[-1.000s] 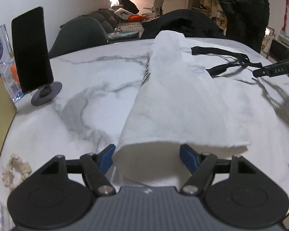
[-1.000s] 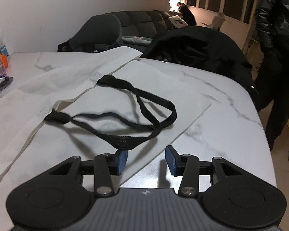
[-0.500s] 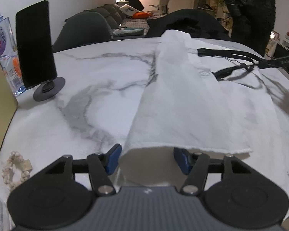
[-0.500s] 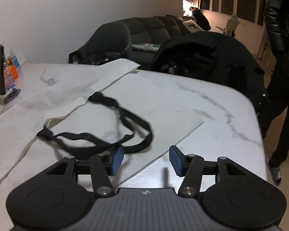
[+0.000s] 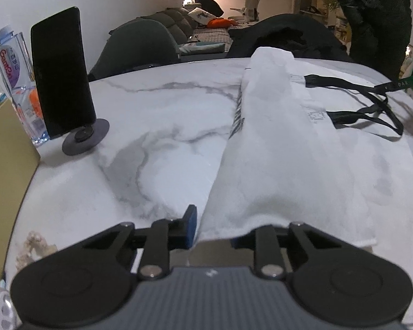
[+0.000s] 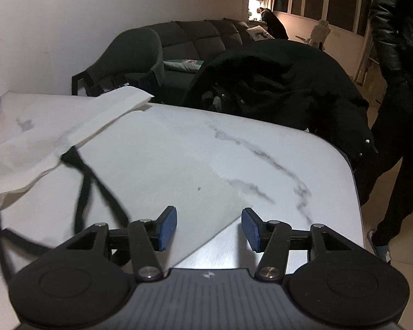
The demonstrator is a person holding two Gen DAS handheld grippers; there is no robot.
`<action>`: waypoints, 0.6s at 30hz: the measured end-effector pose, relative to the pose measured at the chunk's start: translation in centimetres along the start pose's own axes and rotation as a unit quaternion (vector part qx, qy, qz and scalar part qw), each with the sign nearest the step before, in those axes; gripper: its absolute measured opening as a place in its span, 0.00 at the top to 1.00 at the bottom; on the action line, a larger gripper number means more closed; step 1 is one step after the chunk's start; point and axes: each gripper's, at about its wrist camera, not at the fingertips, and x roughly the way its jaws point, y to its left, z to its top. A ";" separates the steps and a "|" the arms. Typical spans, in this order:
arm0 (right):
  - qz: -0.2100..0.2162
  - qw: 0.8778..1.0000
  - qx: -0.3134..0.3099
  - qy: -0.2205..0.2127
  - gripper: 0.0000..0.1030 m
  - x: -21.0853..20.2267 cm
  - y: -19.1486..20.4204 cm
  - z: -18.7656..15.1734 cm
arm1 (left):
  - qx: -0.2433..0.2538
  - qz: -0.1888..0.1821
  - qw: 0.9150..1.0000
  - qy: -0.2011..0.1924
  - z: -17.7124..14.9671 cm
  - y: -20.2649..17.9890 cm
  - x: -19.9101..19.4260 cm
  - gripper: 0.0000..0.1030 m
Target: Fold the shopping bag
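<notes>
A white shopping bag lies along the marble table, its left side folded over to the right. My left gripper is shut on the bag's near edge; cloth drapes over the right finger and hides it. The black handles lie on the bag's far right, partly lifted toward my right gripper. In the right wrist view the right gripper is open above a corner of the bag. The blurred handles trail past its left finger.
A phone on a round stand, a water bottle and a cardboard box stand at the table's left. A small beaded item lies near the front edge. A black coat covers a chair beyond the table; a person in black stands on the right.
The left fingers have narrowed onto the bag's near edge, and the cloth has risen there. The right gripper has opened wider and shifted right along the bag, dragging the handles leftward in its view.
</notes>
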 end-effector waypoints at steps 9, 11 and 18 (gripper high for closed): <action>0.008 0.999 -0.034 -0.007 0.81 0.6 1.3 0.2 | 0.005 0.018 1.000 0.005 1.2 0.2 1.2 0.84; 0.001 0.999 -0.047 -0.004 0.92 0.4 2.2 0.1 | 0.006 0.016 1.000 0.007 1.3 0.4 1.3 0.84; -0.021 0.998 -0.059 0.014 0.96 -1.7 4.5 -1.6 | -0.002 0.021 1.000 0.010 1.7 2.3 1.8 0.84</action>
